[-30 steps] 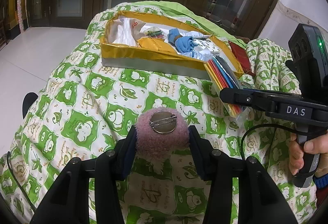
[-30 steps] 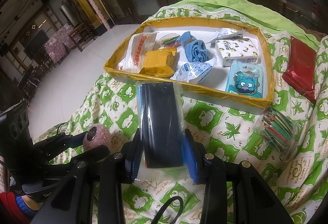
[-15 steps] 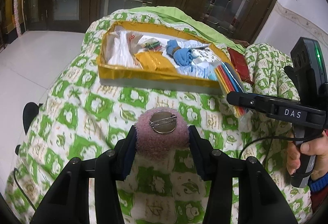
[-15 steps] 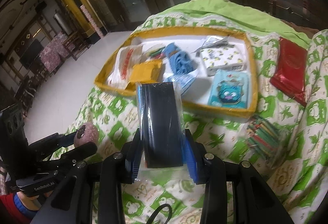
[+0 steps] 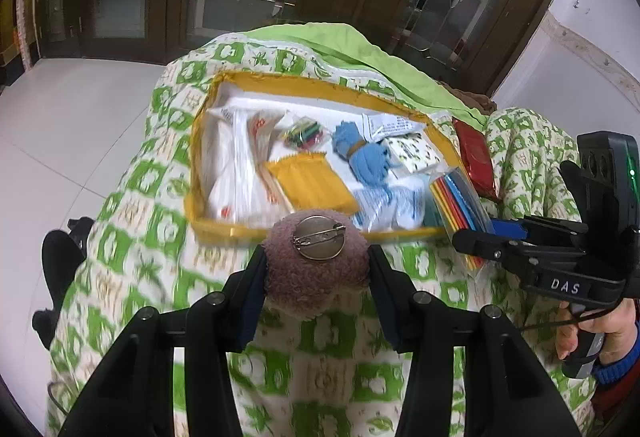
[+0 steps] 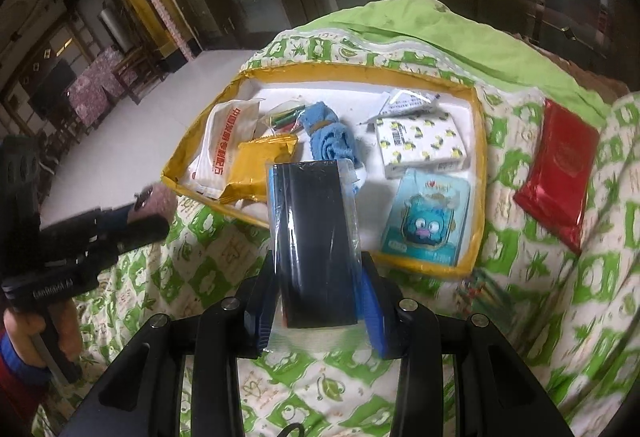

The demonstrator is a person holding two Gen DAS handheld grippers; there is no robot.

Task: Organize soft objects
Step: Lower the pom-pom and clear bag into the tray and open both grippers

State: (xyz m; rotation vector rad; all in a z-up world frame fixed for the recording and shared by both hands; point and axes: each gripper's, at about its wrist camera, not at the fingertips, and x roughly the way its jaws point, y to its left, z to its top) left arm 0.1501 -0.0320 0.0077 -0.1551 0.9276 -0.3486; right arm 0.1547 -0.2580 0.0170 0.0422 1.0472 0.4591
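Note:
My left gripper [image 5: 316,277] is shut on a pink plush brooch [image 5: 314,277] with a round metal pin back facing me, held above the quilt just short of the yellow-rimmed tray [image 5: 192,173]. My right gripper [image 6: 318,297] is shut on a black packet in clear plastic [image 6: 314,237], held over the near edge of the same tray [image 6: 478,173]. The tray holds a yellow pouch [image 5: 312,183], a rolled blue cloth [image 6: 330,139], a white printed bag [image 6: 226,149], a tissue pack [image 6: 420,143] and a blue cartoon packet [image 6: 426,223].
A green-and-white quilt [image 5: 132,221] covers the bed. A red packet [image 6: 558,173] lies right of the tray. A bag of coloured sticks [image 6: 484,287] lies by the tray's near right corner. Tiled floor [image 5: 48,141] lies to the left, dark wooden doors behind.
Both grippers have risen and moved forward toward the tray with their loads. The tray now sits closer and more below in both views.

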